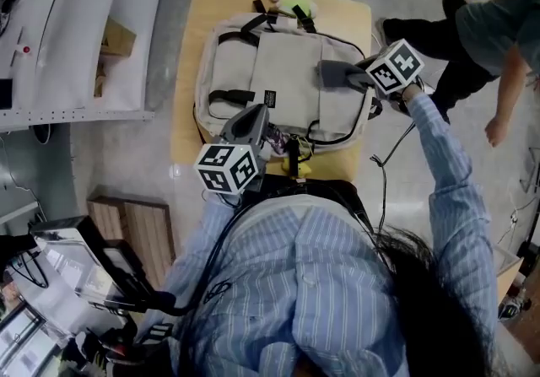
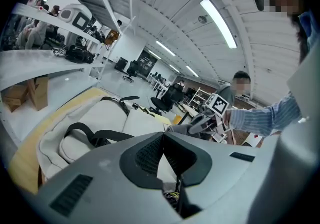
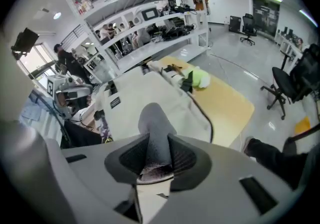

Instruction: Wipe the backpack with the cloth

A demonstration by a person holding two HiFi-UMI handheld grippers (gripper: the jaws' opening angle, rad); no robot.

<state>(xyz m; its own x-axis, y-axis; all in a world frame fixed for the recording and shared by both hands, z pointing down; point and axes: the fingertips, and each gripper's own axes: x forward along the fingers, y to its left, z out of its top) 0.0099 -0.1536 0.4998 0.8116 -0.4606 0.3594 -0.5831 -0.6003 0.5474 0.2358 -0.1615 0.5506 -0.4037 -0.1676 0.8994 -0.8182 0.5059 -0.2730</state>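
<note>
Backpack [image 1: 278, 80] lies flat upper-centre on surface [image 1: 187, 46]: soft, prob. light, bunches easily, so pin lower edge. Limp cloth [image 1: 336, 73] on its pocket, grasped by right hand-held gripper [image 1: 354, 78]; left hand-held gripper [image 1: 253, 120] clenched, seemingly empty, at lower edge.

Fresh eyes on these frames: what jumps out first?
A beige backpack lies flat on a yellow-topped table, filling the middle of the head view. The right gripper is shut on a grey cloth that lies against the backpack's front panel, on its right side. The left gripper sits at the backpack's near edge, jaws together.
</note>
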